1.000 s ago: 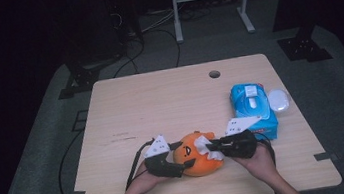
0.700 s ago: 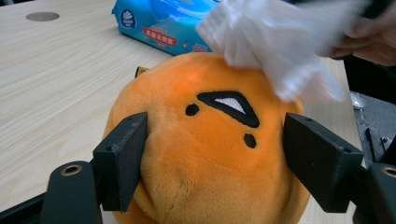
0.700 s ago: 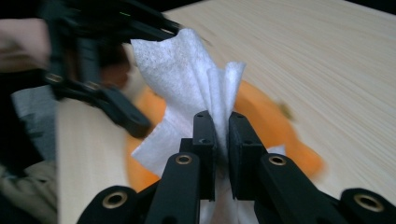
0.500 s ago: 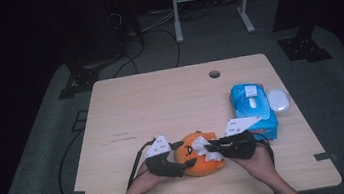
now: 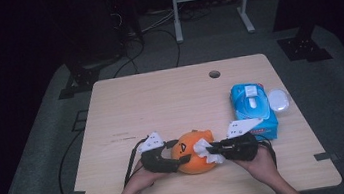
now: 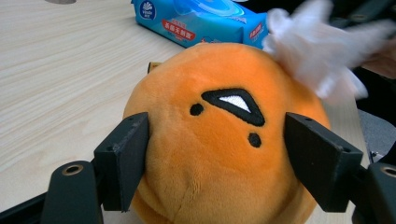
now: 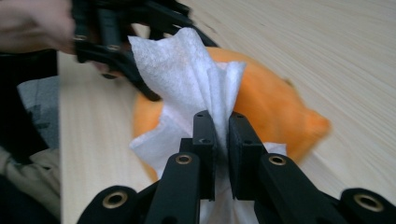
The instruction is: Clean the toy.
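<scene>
An orange plush toy (image 5: 193, 153) with a black stitched face lies near the table's front edge. My left gripper (image 5: 181, 160) is shut on the orange plush toy (image 6: 219, 140), one black jaw pressed into each side. My right gripper (image 5: 212, 149) is shut on a crumpled white wipe (image 5: 206, 151) and holds it against the toy's right side. In the right gripper view the white wipe (image 7: 191, 84) fans out above the closed jaws of the right gripper (image 7: 221, 126), with the orange plush toy (image 7: 275, 112) behind it. The white wipe (image 6: 317, 51) looks blurred in the left gripper view.
A blue pack of wet wipes (image 5: 254, 109) lies at the right, with a round white lid (image 5: 278, 99) beside it. A cable hole (image 5: 214, 74) sits near the far edge of the wooden table (image 5: 160, 98). The blue pack (image 6: 205, 21) lies just beyond the toy.
The wipe in my right gripper has shifted slightly across the toy's right side. Both hands stay in place.
</scene>
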Action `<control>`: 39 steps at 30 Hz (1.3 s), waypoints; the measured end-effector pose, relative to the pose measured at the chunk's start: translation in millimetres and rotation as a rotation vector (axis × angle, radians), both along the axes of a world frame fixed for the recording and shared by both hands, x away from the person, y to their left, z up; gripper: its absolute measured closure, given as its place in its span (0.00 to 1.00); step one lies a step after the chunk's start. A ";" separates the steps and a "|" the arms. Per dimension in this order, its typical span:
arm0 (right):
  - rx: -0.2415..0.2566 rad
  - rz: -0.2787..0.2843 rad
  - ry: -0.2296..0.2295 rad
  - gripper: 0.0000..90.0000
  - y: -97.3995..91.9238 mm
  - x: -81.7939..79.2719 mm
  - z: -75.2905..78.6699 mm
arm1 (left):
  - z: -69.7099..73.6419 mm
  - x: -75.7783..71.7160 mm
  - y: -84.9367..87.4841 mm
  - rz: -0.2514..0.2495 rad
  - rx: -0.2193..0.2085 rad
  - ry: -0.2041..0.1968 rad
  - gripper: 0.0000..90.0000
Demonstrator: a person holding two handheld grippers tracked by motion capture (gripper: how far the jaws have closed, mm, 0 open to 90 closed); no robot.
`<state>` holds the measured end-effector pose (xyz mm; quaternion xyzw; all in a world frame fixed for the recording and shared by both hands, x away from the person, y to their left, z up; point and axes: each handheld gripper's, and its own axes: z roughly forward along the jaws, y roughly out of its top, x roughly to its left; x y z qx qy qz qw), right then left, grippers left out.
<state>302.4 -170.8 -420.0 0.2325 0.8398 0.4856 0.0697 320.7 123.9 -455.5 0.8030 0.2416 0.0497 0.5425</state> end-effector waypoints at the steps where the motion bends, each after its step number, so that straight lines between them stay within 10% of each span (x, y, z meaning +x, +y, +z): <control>1: -0.005 -0.018 0.003 0.91 -3.4 2.9 -1.2 | 0.3 -0.4 -0.7 -0.001 0.003 -0.005 0.27; 9: 0.038 -0.048 -0.010 0.91 -4.9 0.9 8.0 | 2.1 -3.9 -10.0 0.007 0.010 -0.031 0.26; 18: -0.028 -0.053 -0.012 0.91 -5.5 6.3 0.6 | 6.7 -0.4 -4.9 0.003 -0.029 -0.006 0.15; 23: -0.003 -0.072 0.001 0.91 -10.4 7.2 3.1 | 6.6 -1.0 -7.7 0.002 -0.017 -0.017 0.27; 28: 0.010 -0.021 -0.063 0.91 7.8 1.5 18.6 | 14.5 -13.5 -24.4 -0.062 0.040 -0.132 0.33; 34: 0.004 -0.041 -0.014 0.91 -3.1 9.5 7.0 | 12.9 -7.0 -17.9 -0.036 0.005 -0.077 0.19; 39: 0.007 -0.067 -0.013 0.91 -8.2 8.4 10.2 | 15.1 -9.6 -21.9 -0.040 0.011 -0.110 0.34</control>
